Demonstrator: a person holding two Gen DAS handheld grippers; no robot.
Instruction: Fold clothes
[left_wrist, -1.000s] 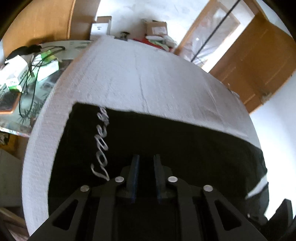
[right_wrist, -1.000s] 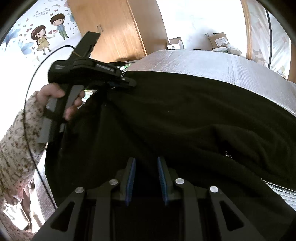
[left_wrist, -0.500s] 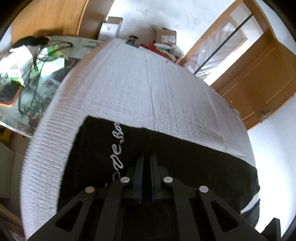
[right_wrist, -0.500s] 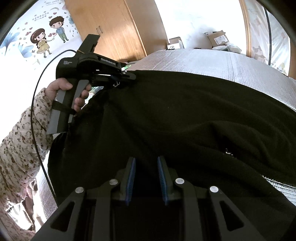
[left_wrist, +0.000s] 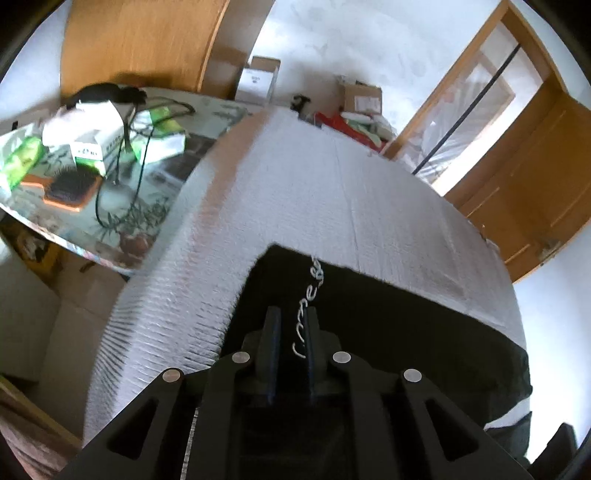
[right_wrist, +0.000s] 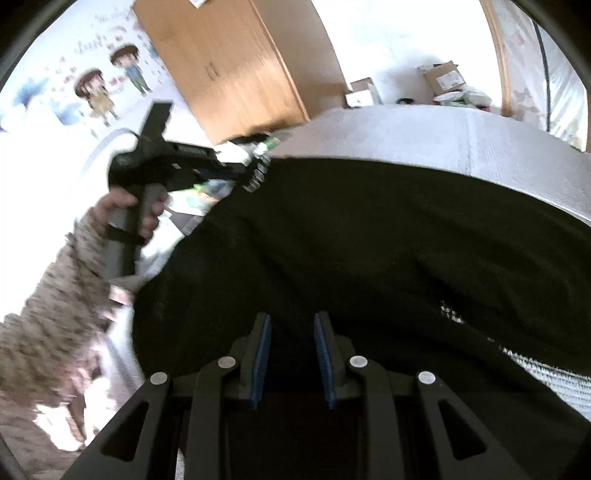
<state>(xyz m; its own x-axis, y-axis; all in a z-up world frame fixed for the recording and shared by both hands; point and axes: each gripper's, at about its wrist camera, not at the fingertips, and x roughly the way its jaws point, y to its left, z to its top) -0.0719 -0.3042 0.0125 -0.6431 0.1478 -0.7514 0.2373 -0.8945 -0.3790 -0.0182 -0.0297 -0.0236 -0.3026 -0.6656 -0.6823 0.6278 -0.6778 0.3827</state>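
On the white ribbed bed (left_wrist: 369, 206), seen from the left wrist, the black garment (left_wrist: 406, 325) lay flat, its silver script between the left gripper (left_wrist: 291, 321)'s opening jaws, which had been nearly shut a moment before, so the fold looked released. From the right wrist, the right gripper (right_wrist: 291, 328) stood apart over soft fleecy cloth, unchanged; whether it pinched fabric was unclear.

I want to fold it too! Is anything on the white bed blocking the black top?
Nothing visible does. The black fabric top lies on the white textured bed cover, whose stretch beyond it shows bare; boxes sit past its far edge.
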